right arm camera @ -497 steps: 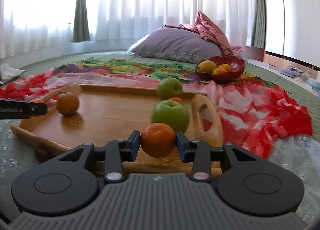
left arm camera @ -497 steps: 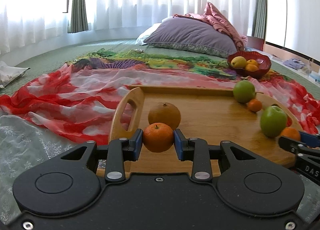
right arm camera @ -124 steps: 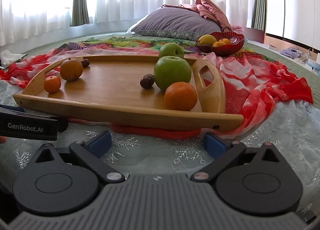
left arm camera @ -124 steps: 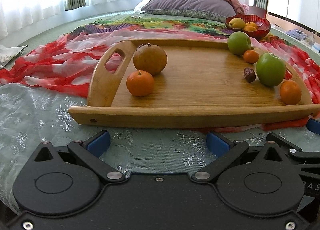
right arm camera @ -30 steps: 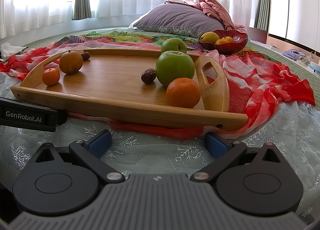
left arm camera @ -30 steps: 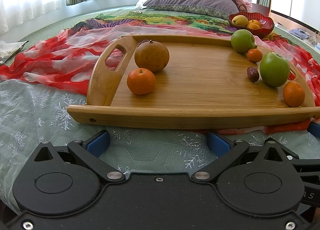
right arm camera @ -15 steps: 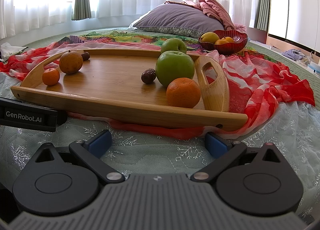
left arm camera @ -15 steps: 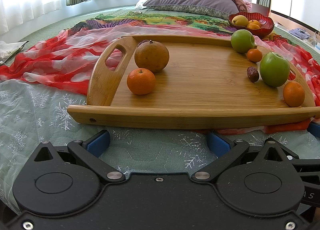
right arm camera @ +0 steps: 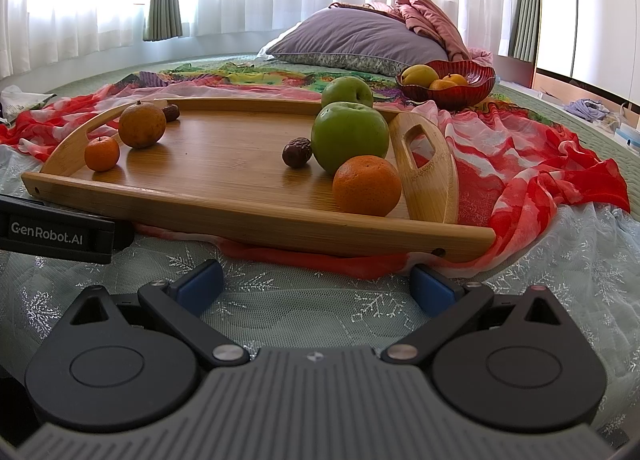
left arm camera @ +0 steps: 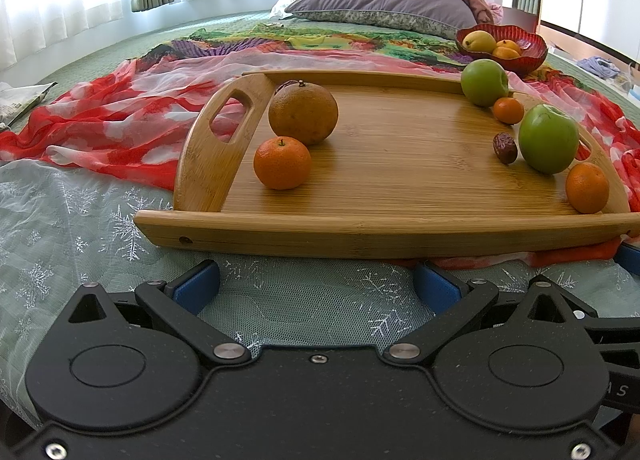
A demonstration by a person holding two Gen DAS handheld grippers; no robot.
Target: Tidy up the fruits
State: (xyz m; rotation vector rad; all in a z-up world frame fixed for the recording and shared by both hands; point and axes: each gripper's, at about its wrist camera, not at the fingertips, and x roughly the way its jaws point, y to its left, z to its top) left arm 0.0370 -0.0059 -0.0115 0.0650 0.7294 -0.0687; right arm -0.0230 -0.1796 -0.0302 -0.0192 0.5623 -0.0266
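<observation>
Left gripper sitting low and level, jaws spread wide, nothing between them. Right gripper same deal: low, level, jaws wide apart and empty. Both side by side, pointing forward.

Both grippers released their fruit and backed off the tray.

At 16.6 s ago each gripper was clamped on an orange held over the wooden tray. Now the left gripper is spread wide with nothing between its blue pads, lower centre of frame, short of the tray's near rim; its small orange lies on the tray left of centre, just in front of the large brownish orange. The right gripper is likewise spread and bare; its orange sits at the tray's right end, against the nearer green apple. A dark date, not visible in the oldest frames, lies just left of that apple.
</observation>
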